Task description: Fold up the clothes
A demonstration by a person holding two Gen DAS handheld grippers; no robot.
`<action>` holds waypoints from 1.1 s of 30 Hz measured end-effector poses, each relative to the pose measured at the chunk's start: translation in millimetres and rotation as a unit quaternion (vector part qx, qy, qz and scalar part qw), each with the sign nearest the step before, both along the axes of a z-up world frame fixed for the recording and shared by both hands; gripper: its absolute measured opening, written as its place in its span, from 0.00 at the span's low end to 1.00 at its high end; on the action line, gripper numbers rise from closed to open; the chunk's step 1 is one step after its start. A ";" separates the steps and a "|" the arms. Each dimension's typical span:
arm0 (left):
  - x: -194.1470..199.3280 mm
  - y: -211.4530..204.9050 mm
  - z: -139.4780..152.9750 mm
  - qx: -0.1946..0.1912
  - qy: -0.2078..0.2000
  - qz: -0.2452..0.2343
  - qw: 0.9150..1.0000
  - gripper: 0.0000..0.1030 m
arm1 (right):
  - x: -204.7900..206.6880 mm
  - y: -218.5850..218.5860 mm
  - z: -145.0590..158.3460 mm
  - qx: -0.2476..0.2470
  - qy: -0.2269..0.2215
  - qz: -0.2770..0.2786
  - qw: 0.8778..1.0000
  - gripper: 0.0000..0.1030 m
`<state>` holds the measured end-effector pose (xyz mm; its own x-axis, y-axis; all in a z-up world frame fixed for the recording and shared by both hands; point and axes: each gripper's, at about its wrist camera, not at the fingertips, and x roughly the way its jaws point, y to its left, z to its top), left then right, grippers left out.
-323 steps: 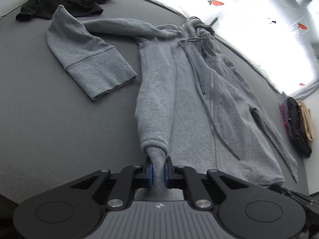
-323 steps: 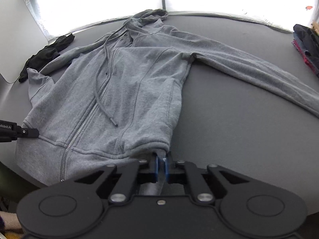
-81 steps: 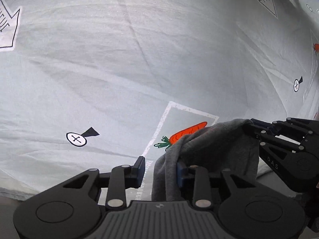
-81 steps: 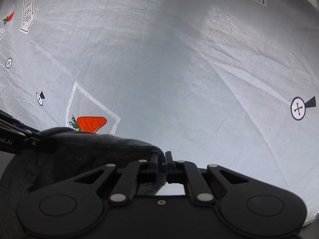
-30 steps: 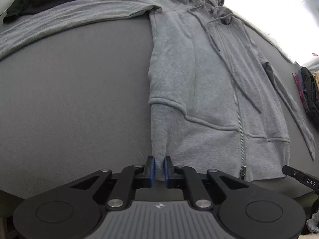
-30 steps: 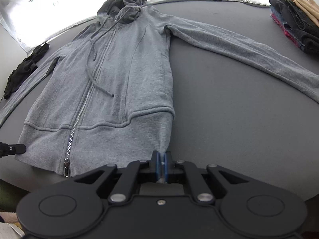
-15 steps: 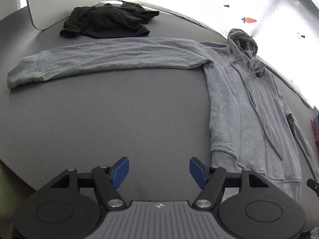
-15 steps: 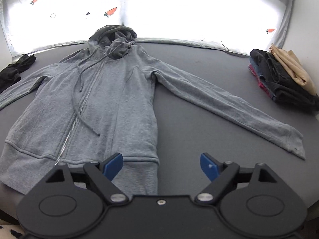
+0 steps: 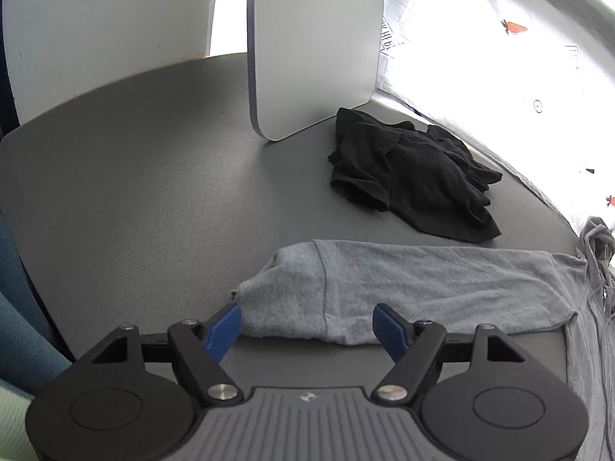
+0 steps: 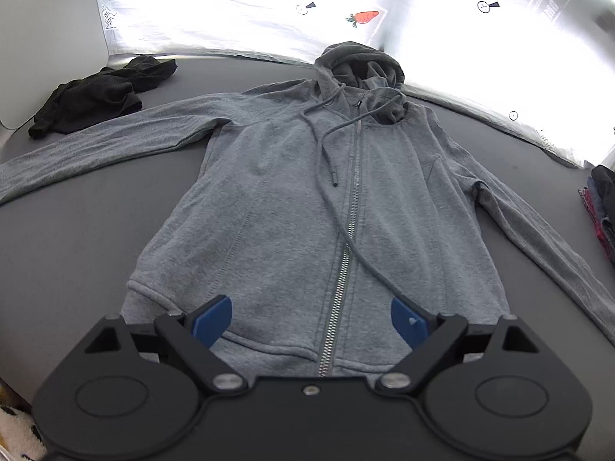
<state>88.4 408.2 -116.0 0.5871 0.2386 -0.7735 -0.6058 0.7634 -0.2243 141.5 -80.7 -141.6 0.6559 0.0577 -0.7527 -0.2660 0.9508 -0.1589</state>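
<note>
Right wrist: hoodie [image 10: 307, 199] spread flat, unfolded (zipped); right gripper [image 10: 310, 317] and left gripper [image 9: 307, 324], by cuff [image 9: 284, 299], agape, empty.

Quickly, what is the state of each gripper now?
Left gripper: open, holding nothing, at the hoodie's sleeve cuff.
Right gripper: open, holding nothing, above the hoodie's hem.

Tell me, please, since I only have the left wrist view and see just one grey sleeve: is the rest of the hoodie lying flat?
Observer: Yes, the grey hoodie lies spread face up, zipper closed.
Operator: Where is the other sleeve?
Observer: The far sleeve stretches out straight toward the folded stack.
Operator: And the right gripper?
Observer: The right gripper is open, hovering over the hem.
</note>
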 end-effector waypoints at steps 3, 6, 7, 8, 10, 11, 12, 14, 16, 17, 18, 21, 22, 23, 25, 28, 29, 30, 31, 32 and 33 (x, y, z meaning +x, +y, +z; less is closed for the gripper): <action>12.7 18.1 -12.2 -0.049 -0.012 -0.020 0.999 0.74 | 1.2 26.3 -1.2 -0.005 0.001 -0.005 1.000 0.88; 24.7 9.5 -9.3 -0.054 -0.036 -0.070 0.995 0.74 | 2.0 47.4 -3.4 -0.002 0.005 -0.024 1.000 0.88; 28.2 0.2 -4.4 -0.049 -0.048 -0.102 0.992 0.74 | 1.6 53.5 -4.6 -0.002 0.007 -0.030 1.000 0.88; 31.6 -10.3 0.5 -0.045 -0.057 -0.142 0.987 0.74 | 1.1 60.0 -5.9 -0.002 0.009 -0.037 0.999 0.88; 36.2 -33.8 6.8 -0.020 -0.059 -0.222 0.973 0.74 | -0.3 68.8 -8.1 -0.004 0.014 -0.048 0.999 0.88; 35.6 -43.0 8.2 0.008 -0.052 -0.240 0.969 0.74 | -1.7 73.1 -8.9 -0.006 0.016 -0.054 0.998 0.88; 33.5 -44.5 8.4 0.037 -0.041 -0.238 0.970 0.74 | -4.1 77.1 -9.2 -0.009 0.018 -0.059 0.998 0.88; 28.5 -30.3 5.0 0.056 -0.019 -0.198 0.978 0.74 | -9.4 83.5 -9.3 -0.015 0.020 -0.066 0.997 0.88; 20.6 1.6 -3.9 0.031 -0.003 -0.139 0.990 0.75 | -17.3 87.5 -10.2 -0.023 0.023 -0.074 0.997 0.88; 17.2 17.5 -9.3 0.011 0.005 -0.115 0.993 0.75 | -20.4 88.3 -11.1 -0.025 0.026 -0.078 0.996 0.88; 14.3 34.0 -14.9 -0.013 0.013 -0.101 0.995 0.75 | -23.8 88.8 -12.8 -0.026 0.030 -0.084 0.996 0.88; 7.6 55.2 -22.1 -0.059 0.013 -0.110 0.992 0.75 | -29.3 89.5 -19.3 -0.019 0.046 -0.102 0.994 0.88; 6.2 55.8 -23.2 -0.072 0.006 -0.121 0.990 0.75 | -30.9 90.1 -21.0 -0.016 0.050 -0.108 0.993 0.88; 4.9 56.3 -24.3 -0.086 0.000 -0.132 0.988 0.75 | -32.0 91.1 -21.9 -0.015 0.052 -0.110 0.993 0.88; 7.6 52.2 -26.6 -0.106 -0.006 -0.156 0.982 0.75 | -33.9 94.8 -23.6 -0.014 0.055 -0.110 0.992 0.88; 14.0 39.3 -28.8 -0.102 -0.006 -0.185 0.977 0.75 | -36.7 102.9 -26.4 -0.015 0.059 -0.105 0.993 0.88; 15.5 36.6 -29.7 -0.098 -0.004 -0.191 0.977 0.75 | -37.5 105.5 -26.9 -0.016 0.059 -0.102 0.993 0.88; 16.6 34.4 -30.7 -0.096 -0.002 -0.196 0.976 0.75 | -38.3 106.2 -27.1 -0.016 0.060 -0.101 0.993 0.88; 17.2 34.2 -32.1 -0.097 -0.001 -0.198 0.975 0.76 | -39.0 106.7 -27.2 -0.016 0.060 -0.101 0.993 0.88; 17.4 35.3 -33.7 -0.101 -0.001 -0.198 0.975 0.76 | -39.7 107.1 -27.4 -0.016 0.061 -0.101 0.993 0.88; 17.6 37.4 -35.8 -0.106 0.000 -0.194 0.975 0.76 | -40.4 107.5 -27.5 -0.016 0.061 -0.101 0.993 0.88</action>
<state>106.0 445.6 -151.7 0.6012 -0.1656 -0.7818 -0.2815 0.8717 -0.4012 101.2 26.8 -169.1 0.5550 -0.0919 -0.8267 -0.0887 0.9817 -0.1687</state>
